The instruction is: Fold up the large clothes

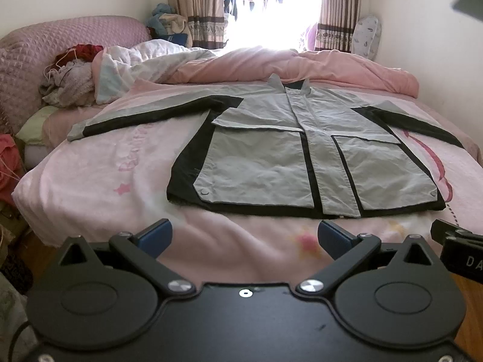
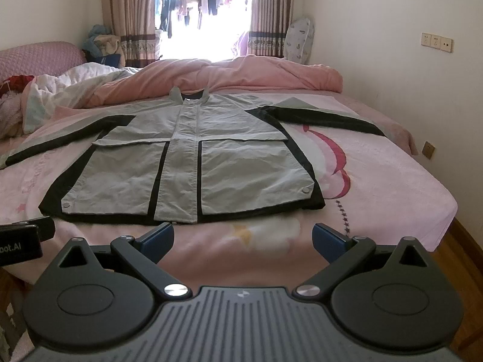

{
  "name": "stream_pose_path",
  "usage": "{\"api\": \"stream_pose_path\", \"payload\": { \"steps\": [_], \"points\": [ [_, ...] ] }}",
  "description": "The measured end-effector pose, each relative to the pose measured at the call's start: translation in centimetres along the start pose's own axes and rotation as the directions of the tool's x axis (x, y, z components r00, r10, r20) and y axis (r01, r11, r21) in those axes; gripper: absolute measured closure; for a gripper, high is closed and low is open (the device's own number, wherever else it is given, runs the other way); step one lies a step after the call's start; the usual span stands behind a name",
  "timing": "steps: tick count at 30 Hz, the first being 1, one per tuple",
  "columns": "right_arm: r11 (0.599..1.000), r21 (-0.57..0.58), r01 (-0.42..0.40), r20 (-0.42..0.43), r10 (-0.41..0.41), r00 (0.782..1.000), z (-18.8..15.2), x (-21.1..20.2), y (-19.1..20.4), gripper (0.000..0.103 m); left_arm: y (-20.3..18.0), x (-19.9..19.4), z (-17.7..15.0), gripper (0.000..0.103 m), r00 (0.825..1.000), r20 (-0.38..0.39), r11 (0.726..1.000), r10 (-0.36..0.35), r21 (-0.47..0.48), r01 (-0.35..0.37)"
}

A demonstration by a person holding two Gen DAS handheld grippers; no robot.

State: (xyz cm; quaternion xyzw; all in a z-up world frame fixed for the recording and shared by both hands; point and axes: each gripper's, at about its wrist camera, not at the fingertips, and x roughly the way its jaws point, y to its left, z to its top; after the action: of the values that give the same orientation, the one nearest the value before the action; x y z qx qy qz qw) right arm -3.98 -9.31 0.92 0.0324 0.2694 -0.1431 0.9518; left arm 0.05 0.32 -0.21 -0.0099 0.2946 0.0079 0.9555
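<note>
A grey jacket with black trim (image 1: 286,157) lies flat and face up on the pink bed sheet (image 1: 99,187), sleeves spread to both sides, hem toward me. It also shows in the right wrist view (image 2: 187,166). My left gripper (image 1: 244,238) is open and empty, a little short of the hem at the bed's near edge. My right gripper (image 2: 243,238) is open and empty, also just short of the hem. The right gripper's edge shows at the right of the left wrist view (image 1: 455,247).
A rumpled pink duvet (image 2: 229,72) lies across the far side of the bed. A pile of clothes (image 1: 69,75) sits by the pink headboard (image 1: 45,45) at the left. A wall runs along the right. Wooden floor (image 2: 462,256) shows at the bed's right corner.
</note>
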Motion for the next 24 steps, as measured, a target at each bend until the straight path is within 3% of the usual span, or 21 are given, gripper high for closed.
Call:
{"api": "stream_pose_path", "payload": {
  "steps": [24],
  "points": [
    [1.0,0.001,0.0,0.001,0.0,1.0,0.06,0.03,-0.12,0.0,0.02,0.05,-0.06,0.0,1.0,0.003,1.0,0.005,0.004,-0.005]
  ]
}}
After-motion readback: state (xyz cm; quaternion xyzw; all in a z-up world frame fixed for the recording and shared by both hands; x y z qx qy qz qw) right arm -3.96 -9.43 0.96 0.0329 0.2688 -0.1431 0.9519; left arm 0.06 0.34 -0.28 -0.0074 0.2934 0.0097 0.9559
